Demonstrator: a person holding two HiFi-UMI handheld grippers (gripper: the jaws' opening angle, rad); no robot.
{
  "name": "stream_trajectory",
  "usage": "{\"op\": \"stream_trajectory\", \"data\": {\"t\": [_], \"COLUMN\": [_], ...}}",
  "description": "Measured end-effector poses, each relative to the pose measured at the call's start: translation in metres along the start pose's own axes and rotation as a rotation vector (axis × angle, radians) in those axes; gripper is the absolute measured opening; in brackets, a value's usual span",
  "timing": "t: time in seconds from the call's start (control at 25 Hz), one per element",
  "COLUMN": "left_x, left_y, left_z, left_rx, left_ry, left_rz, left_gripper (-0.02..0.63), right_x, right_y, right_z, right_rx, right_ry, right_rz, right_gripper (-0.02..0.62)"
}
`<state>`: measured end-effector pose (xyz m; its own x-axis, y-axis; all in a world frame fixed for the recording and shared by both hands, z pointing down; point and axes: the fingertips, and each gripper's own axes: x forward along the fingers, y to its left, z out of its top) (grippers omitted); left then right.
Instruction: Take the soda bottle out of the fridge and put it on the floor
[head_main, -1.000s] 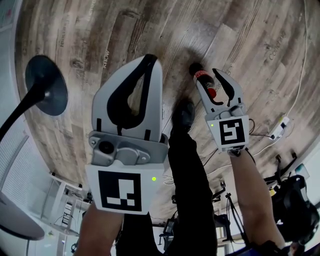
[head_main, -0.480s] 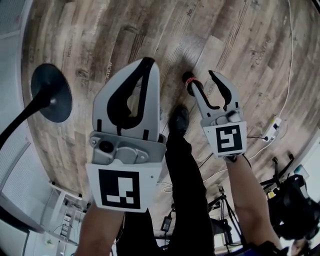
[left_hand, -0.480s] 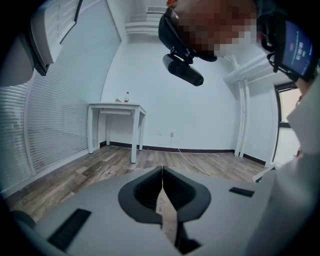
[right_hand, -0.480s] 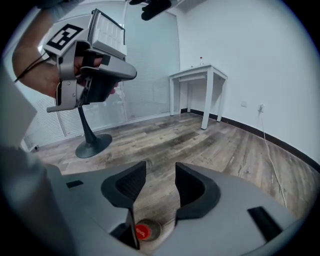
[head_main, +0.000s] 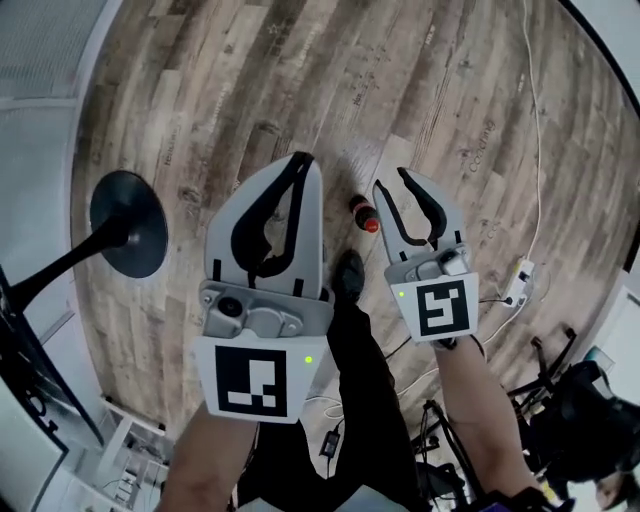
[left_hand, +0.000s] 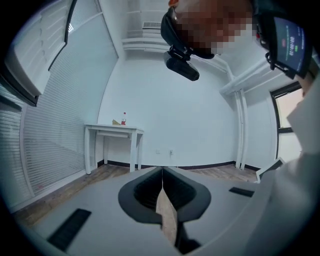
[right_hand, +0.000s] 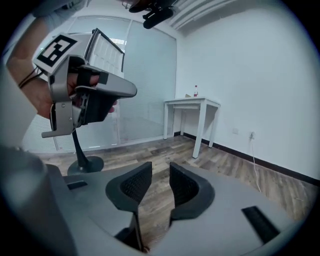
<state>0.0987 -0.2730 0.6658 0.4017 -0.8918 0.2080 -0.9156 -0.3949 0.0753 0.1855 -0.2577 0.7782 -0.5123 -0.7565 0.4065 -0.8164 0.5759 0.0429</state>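
Placement step is finishing: the soda bottle is resting on the floor, near the right gripper, which is closing on nothing. The left gripper is sitting pressed together, empty. Next move likely calls for withdrawing both.

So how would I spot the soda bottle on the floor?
Look at the grey-brown wood plank floor in the head view. Just ahead of the person's black shoe is a small dark soda bottle. Its red cap sets it apart from the shoe and the black round stand base to the left.
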Motion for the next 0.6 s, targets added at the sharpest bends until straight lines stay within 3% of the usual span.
{"op": "stream_trajectory", "data": {"t": [0.32, 0.6], "left_x": [-0.023, -0.059], "left_y": [-0.008, -0.027], "left_z": [0.144, 0.283], "left_rx": [0.057, 0.134], "left_ry": [-0.13, -0.214], "left_rz": [0.005, 0.032], "left_gripper": [0.02, 0.02], "right_x": [-0.041, -0.107], "right_y": [-0.018, -0.02], "right_z": [0.176, 0.322], "right_rx": [-0.026, -0.04], "right_ry": [-0.218, -0.349], "right_rz": [-0.052, -0.077], "right_gripper": [0.073, 0.015]}}
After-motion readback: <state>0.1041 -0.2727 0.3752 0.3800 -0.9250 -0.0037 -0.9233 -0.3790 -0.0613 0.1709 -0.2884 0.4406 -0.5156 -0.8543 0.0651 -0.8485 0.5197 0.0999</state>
